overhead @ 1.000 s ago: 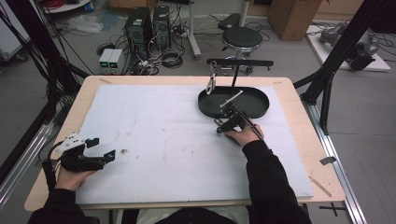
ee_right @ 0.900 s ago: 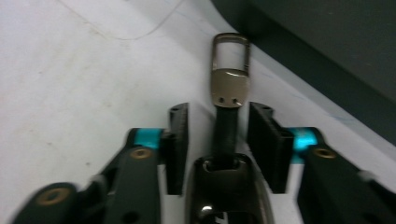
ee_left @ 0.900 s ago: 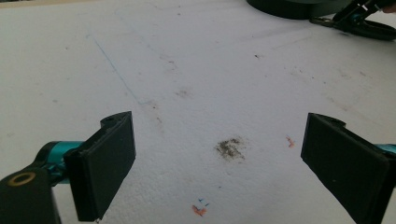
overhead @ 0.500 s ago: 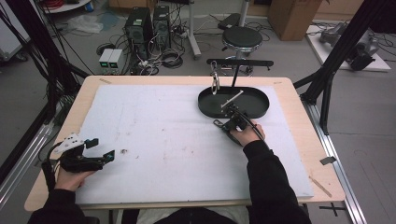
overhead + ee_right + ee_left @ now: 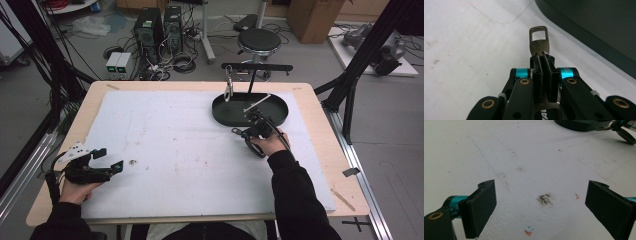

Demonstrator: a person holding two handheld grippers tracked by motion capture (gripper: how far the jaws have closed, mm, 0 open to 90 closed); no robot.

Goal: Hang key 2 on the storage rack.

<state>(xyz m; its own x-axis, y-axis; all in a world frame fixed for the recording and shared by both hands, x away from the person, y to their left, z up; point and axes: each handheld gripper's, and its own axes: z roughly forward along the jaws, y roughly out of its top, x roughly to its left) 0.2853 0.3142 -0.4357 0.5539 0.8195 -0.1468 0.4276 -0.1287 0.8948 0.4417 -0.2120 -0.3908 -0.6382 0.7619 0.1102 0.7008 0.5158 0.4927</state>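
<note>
My right gripper (image 5: 239, 133) hovers just in front of the black oval tray (image 5: 220, 116), shut on a small grey metal clip (image 5: 538, 41). The clip's flat tab is pinched between the pads and its loop sticks out past the fingertips (image 5: 542, 58). In the high view the clip (image 5: 234, 131) points left, over the white mat. My left gripper (image 5: 107, 160) rests at the mat's near left corner, jaws wide open with nothing between them (image 5: 544, 200). A silver carabiner (image 5: 228, 90) hangs from the black stand's crossbar (image 5: 256, 66) over the tray.
A thin metal rod (image 5: 257, 102) leans across the tray. The white mat (image 5: 165, 135) covers most of the wooden table and has a dark smudge (image 5: 545, 199) just ahead of the left gripper. Black frame posts stand at both sides of the table.
The right hand has shifted slightly by the tray's front rim and lifted a little with the clip. The left hand has stayed put.
</note>
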